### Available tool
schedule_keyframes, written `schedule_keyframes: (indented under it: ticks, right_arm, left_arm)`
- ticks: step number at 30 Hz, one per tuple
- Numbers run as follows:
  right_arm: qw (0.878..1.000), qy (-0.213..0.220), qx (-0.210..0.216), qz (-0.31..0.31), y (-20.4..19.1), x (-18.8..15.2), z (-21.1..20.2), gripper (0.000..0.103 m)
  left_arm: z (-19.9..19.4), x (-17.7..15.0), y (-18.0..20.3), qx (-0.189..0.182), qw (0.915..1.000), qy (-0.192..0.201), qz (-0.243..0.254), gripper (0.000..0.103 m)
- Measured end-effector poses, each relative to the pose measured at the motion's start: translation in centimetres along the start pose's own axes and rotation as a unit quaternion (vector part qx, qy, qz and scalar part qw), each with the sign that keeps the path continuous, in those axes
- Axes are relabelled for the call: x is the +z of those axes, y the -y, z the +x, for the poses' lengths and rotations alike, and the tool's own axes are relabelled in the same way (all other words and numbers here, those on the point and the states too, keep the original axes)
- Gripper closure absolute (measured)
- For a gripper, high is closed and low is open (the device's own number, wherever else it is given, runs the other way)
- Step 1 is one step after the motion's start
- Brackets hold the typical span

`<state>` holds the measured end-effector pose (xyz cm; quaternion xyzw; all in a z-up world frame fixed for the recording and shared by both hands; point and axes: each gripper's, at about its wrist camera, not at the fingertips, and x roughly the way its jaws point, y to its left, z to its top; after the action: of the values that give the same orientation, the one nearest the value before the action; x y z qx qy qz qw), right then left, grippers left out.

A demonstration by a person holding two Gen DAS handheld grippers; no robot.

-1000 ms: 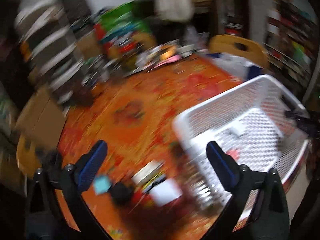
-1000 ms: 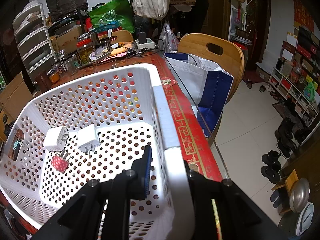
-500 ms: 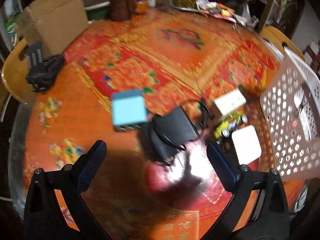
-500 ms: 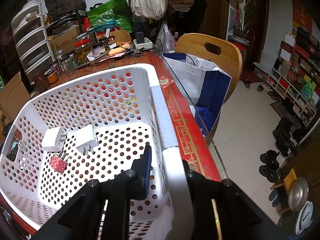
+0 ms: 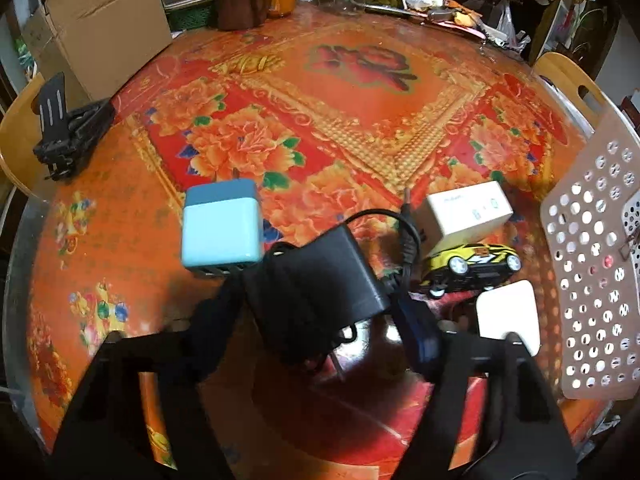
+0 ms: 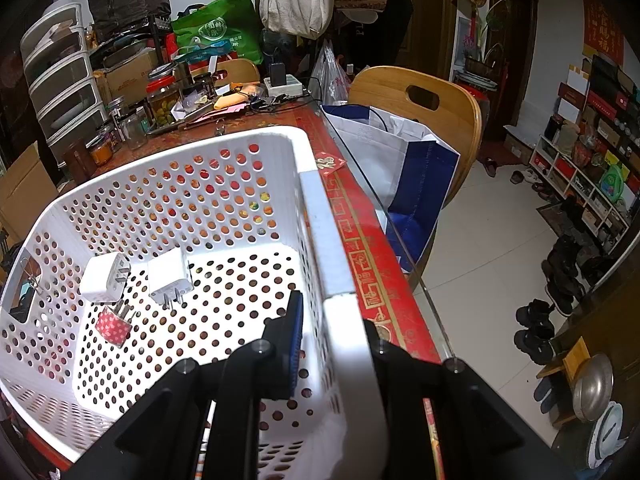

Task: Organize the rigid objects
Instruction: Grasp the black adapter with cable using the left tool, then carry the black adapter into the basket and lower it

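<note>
In the left wrist view my left gripper (image 5: pixel 320 316) is shut on a black power adapter (image 5: pixel 316 280) with its cable, just above the red flowered table. A light blue charger block (image 5: pixel 220 226) lies left of it; a white box (image 5: pixel 468 214), a yellow toy car (image 5: pixel 472 266) and a white square charger (image 5: pixel 508 316) lie right. The white perforated basket (image 5: pixel 592 264) stands at the right edge. In the right wrist view my right gripper (image 6: pixel 332 344) is shut on the basket's rim (image 6: pixel 320 220). Two white plugs (image 6: pixel 104 276) (image 6: pixel 170 274) and a red dotted plug (image 6: pixel 114 326) lie inside.
A black clamp (image 5: pixel 72 136) sits at the table's left edge beside a cardboard box (image 5: pixel 100 28). Jars and a brown mug (image 5: pixel 240 0) line the far side. A wooden chair (image 6: pixel 432 120) with a white-and-blue bag (image 6: pixel 404 176) stands right of the table.
My left gripper has swung from the basket down to the loose items and has closed on the black adapter. My right gripper has stayed shut on the basket rim.
</note>
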<state>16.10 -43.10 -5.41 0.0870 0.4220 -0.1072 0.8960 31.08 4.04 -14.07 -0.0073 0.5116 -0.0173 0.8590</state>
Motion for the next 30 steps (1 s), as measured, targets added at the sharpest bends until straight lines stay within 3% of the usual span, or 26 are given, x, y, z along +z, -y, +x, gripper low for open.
schedule_keyframes:
  ticks: [5, 15, 23, 30]
  right_arm:
    - [1.0, 0.0, 0.001, -0.001, 0.0, 0.0, 0.0, 0.087]
    - [1.0, 0.0, 0.002, -0.002, -0.1, 0.0, 0.1, 0.087]
    - [1.0, 0.001, 0.006, -0.003, -0.2, 0.0, 0.2, 0.087]
    - [1.0, 0.001, 0.008, -0.003, -0.2, -0.1, 0.2, 0.087]
  left_arm:
    - [-2.8, -0.6, 0.1, 0.03, 0.9976, 0.062, -0.004, 0.038]
    - [-10.6, 1.1, 3.3, 0.084, 0.9832, 0.151, 0.06, 0.037]
    - [-15.8, 2.9, 8.5, 0.091, 0.9683, 0.196, 0.126, 0.037]
    - [-17.9, 3.3, 14.7, 0.074, 0.9583, 0.208, 0.181, 0.037]
